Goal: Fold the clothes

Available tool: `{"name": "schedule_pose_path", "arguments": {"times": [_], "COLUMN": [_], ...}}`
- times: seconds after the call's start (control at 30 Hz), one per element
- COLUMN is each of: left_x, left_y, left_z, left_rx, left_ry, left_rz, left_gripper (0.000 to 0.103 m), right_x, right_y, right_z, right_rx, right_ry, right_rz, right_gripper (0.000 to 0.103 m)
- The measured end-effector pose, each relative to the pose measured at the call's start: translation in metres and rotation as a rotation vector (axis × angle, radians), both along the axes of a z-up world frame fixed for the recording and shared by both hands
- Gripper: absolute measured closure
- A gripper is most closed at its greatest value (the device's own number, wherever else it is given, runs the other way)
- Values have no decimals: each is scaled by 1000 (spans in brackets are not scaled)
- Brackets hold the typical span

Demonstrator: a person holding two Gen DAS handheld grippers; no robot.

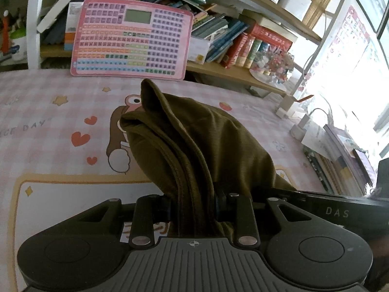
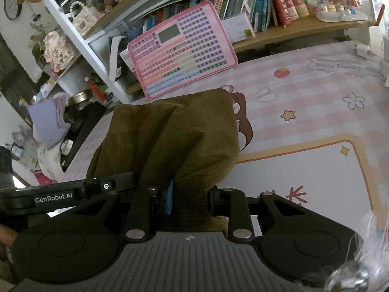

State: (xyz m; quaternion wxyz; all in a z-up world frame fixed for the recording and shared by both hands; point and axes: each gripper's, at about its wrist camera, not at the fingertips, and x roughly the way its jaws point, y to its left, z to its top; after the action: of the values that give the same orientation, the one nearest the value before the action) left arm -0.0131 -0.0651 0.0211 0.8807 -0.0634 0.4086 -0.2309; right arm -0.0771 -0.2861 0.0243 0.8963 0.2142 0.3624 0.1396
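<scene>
2 claws in our hands, both angled down toward the tabletop.

Item 1: left claw. Clenched on a bunched fold of the olive-green garment. Seamed edges of the cloth run straight back between the jaws; the fingertips are buried in fabric and we cannot make them out.

Item 2: right claw. Likewise clamped on the same garment, a blue pad showing beside the pinched cloth. Fingertips again hidden.

Item 3: garment. Lifted at the near end by both claws, it hangs and drapes away from us over the pink checked tabletop mat. Its long axis runs from the claws toward the shelf at the far edge; the far end rises to a peak in the left view and lies as a broad flat fold in the right view. We cannot tell what kind of garment it is, nor how many layers are gripped.

Item 4: pink button board, leaning upright against the shelf, just beyond the garment's far end.

Item 5: each claw's body shows at the edge of the other's view, cut off by the frame.
</scene>
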Motion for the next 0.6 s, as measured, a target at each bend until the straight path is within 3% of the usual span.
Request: {"name": "schedule_pose_path", "arguments": {"times": [0.27,0.6], "left_x": [27,93], "left_y": [30,91], "left_z": [-2,-4], "left_rx": [-22,-61], "left_ry": [2,-8], "left_rz": [-10,10], "left_gripper": [75,75], "right_x": [21,87], "right_y": [28,87], "right_z": [4,12], "right_rx": [-16,-54], "right_ry": [-13,-28], "right_rz": [-11,2], "right_gripper": [79,79]}}
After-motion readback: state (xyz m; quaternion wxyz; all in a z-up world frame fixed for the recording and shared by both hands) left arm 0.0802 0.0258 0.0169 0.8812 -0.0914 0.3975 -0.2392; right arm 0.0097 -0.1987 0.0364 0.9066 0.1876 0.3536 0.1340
